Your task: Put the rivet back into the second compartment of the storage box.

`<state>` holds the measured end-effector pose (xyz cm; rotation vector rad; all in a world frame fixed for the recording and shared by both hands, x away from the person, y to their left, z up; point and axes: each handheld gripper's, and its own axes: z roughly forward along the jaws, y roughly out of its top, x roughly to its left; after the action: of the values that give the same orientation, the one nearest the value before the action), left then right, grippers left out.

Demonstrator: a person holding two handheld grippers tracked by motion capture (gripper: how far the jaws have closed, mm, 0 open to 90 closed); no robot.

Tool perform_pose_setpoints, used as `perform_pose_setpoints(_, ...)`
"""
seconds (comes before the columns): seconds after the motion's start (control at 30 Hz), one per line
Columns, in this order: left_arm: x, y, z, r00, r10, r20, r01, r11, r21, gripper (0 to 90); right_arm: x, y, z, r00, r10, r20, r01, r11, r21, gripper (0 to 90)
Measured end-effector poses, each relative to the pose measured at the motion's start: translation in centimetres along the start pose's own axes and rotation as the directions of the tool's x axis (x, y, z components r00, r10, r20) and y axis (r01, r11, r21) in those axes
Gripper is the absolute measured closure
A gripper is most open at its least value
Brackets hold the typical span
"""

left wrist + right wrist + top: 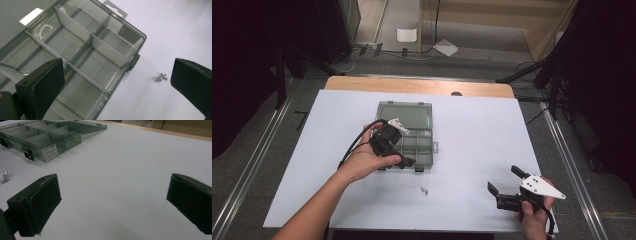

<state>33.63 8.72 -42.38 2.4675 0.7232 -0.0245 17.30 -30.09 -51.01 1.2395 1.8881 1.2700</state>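
Organizer box (409,135) partly hidden behind left claw (399,150), wide apart, right claw (507,181) apart, tiny screws (424,190) indistinct

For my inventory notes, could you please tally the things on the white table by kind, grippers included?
Compartment box, clear grey, lid open: 1
Small silver metal parts, lying together beside the box: 2
Hand-held grippers, jaws open: 2, the left gripper over the box and the right gripper near the table's corner
Total: 5
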Motion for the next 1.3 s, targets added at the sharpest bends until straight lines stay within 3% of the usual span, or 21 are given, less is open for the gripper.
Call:
perform_pose_setpoints(0.3,-2.1,-0.3,0.3,0.999,0.042,0.014,-0.042,0.9991,0.007,0.0,0.0,0.0,0.0,1.0,0.002,0.0,-0.002,1.0,-0.003,0.0)
perform_pose_setpoints(0.57,-4.0,-0.6,0.7,0.9942,0.101,0.038,-0.102,0.9943,0.031,1.9,0.0,0.0,0.0,1.0,0.0,0.001,0.0,1.0,0.0,0.0)
perform_pose_setpoints(0.63,-4.3,-0.7,0.9,0.9938,0.101,0.046,-0.103,0.9942,0.032,6.1,0.0,0.0,0.0,1.0,-0.001,0.002,0.001,1.0,-0.001,0.0)
perform_pose_setpoints(0.83,-5.1,-0.9,1.4,0.9912,0.119,0.058,-0.122,0.9917,0.042,6.6,0.0,0.0,0.0,1.0,-0.006,0.002,0.006,1.0,-0.002,0.0)
perform_pose_setpoints(0.9,-5.3,-1.1,1.4,0.9885,0.137,0.065,-0.139,0.9894,0.042,16.2,0.0,0.0,-0.1,1.0,-0.005,0.003,0.005,1.0,-0.001,0.0)
perform_pose_setpoints(1.2,-5.8,-1.6,2.1,0.9827,0.163,0.087,-0.169,0.9837,0.061,37.0,0.0,0.1,-0.1,1.0,-0.003,0.004,0.003,1.0,0.0,0.0)
perform_pose_setpoints(1.3,-5.8,-1.8,2.4,0.9834,0.159,0.088,-0.165,0.9838,0.069,43.8,0.0,0.1,-0.1,1.0,-0.003,0.004,0.004,1.0,-0.001,0.0)
